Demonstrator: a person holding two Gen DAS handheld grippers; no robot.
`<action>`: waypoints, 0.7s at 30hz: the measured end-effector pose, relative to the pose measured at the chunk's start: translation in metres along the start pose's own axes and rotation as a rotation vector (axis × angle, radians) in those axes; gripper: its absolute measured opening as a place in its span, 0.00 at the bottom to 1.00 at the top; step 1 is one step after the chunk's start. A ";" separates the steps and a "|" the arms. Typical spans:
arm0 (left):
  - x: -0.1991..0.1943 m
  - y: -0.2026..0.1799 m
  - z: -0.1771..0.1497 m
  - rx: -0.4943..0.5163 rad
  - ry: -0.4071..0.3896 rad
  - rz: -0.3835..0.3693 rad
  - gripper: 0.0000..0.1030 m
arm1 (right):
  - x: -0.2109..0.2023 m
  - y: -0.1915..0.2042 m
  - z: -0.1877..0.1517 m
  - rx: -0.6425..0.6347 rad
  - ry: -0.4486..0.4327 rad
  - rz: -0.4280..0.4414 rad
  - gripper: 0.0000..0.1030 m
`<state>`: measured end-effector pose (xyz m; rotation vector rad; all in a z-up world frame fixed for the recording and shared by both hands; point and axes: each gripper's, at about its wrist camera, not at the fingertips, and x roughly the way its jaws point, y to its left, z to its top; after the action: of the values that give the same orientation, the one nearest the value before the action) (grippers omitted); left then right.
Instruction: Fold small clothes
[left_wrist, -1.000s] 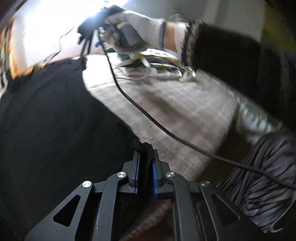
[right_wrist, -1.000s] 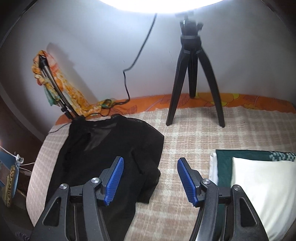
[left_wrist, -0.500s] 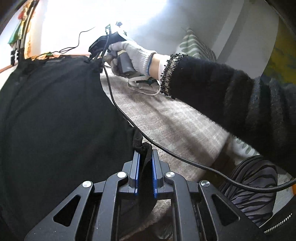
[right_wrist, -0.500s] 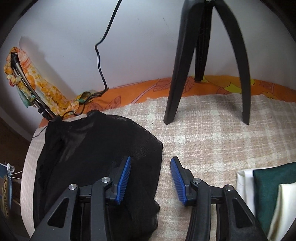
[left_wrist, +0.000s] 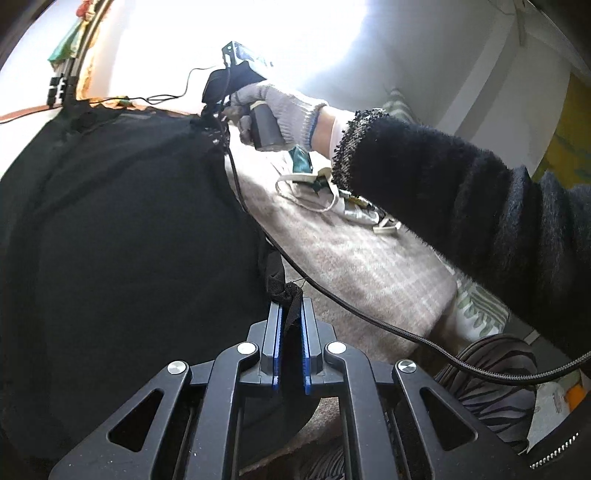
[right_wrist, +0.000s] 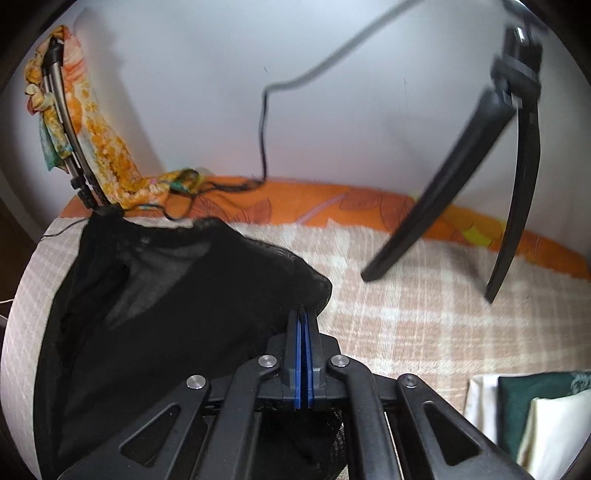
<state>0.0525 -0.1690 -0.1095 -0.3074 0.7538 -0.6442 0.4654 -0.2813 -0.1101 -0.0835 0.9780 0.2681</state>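
With the black top (right_wrist: 155, 314) lying spread on the checked blanket (right_wrist: 424, 332), the left gripper (left_wrist: 290, 325) is pinching its near edge and the right gripper (right_wrist: 303, 321) is clamping its far corner, so the next move probably calls for carrying both across together to fold.

Pale wall (right_wrist: 332, 129) behind – checked blanket (right_wrist: 424, 325) covering the bed.

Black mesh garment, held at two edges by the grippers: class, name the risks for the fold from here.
1. The right gripper pinches only a thin corner of the black mesh garment; it may slip out when lifted.
2. The braided cable trails beside the left gripper and could snag the fabric.
3. The tripod legs stand close by; a swung edge might catch them.
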 end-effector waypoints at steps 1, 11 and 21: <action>-0.002 0.002 0.001 -0.005 -0.005 -0.001 0.06 | -0.003 0.004 0.003 -0.010 -0.003 -0.008 0.00; -0.032 0.025 -0.006 -0.080 -0.055 0.031 0.05 | -0.020 0.051 0.028 -0.074 0.004 -0.076 0.00; -0.058 0.051 -0.022 -0.145 -0.090 0.080 0.05 | -0.009 0.115 0.041 -0.121 0.002 -0.099 0.00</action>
<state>0.0267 -0.0935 -0.1180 -0.4345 0.7246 -0.4975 0.4640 -0.1646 -0.0742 -0.2424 0.9560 0.2361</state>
